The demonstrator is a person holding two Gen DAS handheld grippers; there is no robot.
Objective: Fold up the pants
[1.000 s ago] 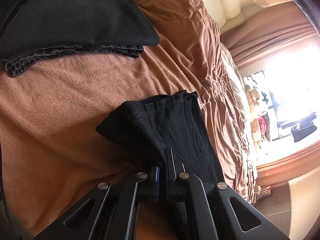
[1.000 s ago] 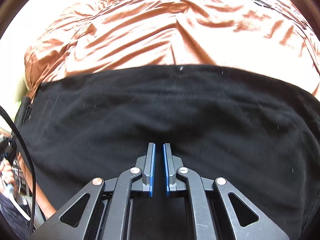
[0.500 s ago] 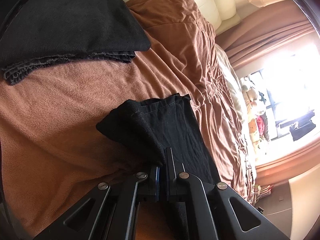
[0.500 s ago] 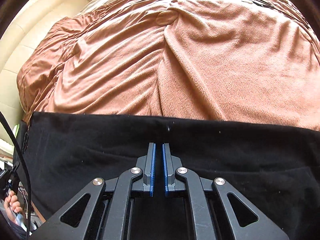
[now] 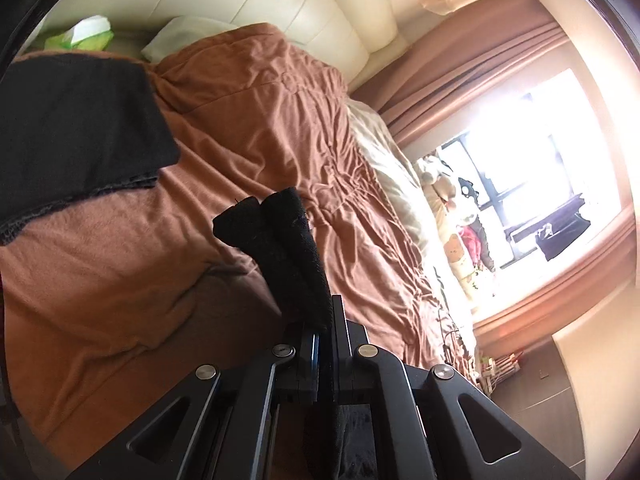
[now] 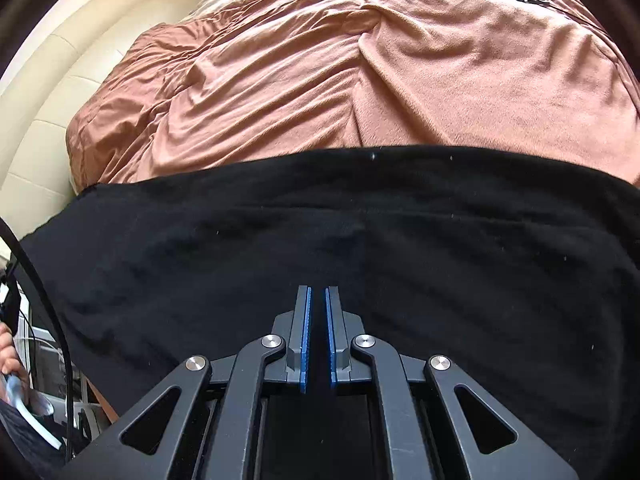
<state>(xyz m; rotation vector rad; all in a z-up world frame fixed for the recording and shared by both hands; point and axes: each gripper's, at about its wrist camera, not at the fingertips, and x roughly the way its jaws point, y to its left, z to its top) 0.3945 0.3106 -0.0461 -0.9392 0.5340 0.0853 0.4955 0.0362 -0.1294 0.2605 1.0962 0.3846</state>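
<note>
Left wrist view: dark folded clothes (image 5: 72, 132) far left on brown bedspread (image 5: 248, 120), cream headboard (image 5: 304, 4) behind, curtain (image 5: 472, 68) and bright window (image 5: 560, 168) right. Left gripper (image 5: 325, 320) clamped on bunched black pants (image 5: 280, 240). Right gripper (image 6: 317, 312) nearly closed over the pants, grip unclear.

I'm lifting my left gripper (image 5: 325, 320) off the rust-brown fleece blanket (image 5: 120, 272), bunching the black cotton pants (image 5: 280, 240) upward.
</note>
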